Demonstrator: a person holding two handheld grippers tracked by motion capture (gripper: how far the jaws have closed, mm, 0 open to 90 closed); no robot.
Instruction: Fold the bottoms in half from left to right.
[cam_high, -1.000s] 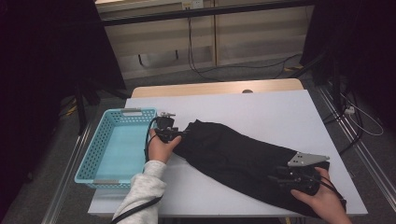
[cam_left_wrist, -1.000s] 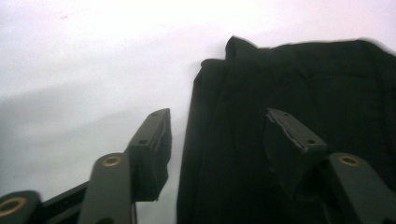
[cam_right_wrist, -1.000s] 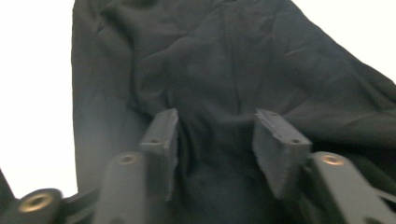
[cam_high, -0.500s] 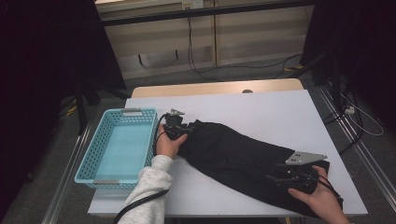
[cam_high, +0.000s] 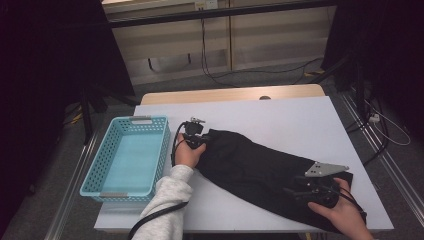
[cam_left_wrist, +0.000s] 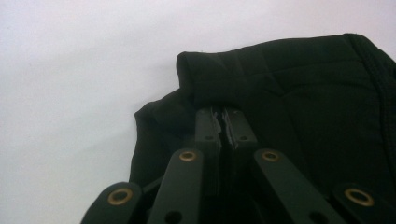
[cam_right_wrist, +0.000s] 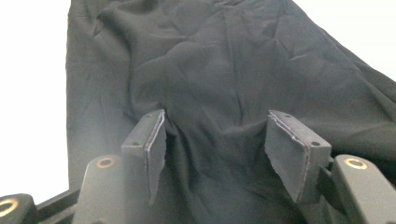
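Observation:
A black garment (cam_high: 255, 165) lies slantwise across the white table (cam_high: 280, 115), from beside the basket down to the front right corner. My left gripper (cam_high: 200, 137) is at the garment's upper left end. In the left gripper view its jaws are pressed together (cam_left_wrist: 224, 116) on a folded edge of the black cloth (cam_left_wrist: 289, 93). My right gripper (cam_high: 295, 190), with a grey plate on top, rests on the garment's lower right end. Its pads (cam_right_wrist: 156, 140) stand wide apart over the wrinkled cloth (cam_right_wrist: 210, 60), nothing pinched between them.
A light blue plastic basket (cam_high: 141, 120) stands at the table's left side, with nothing in it, close to my left hand. Bare white table extends behind the garment. Cables run over the floor beyond the table's far edge.
My left gripper has slid to the right along the table, in over the garment's upper end. The right gripper has stayed in place.

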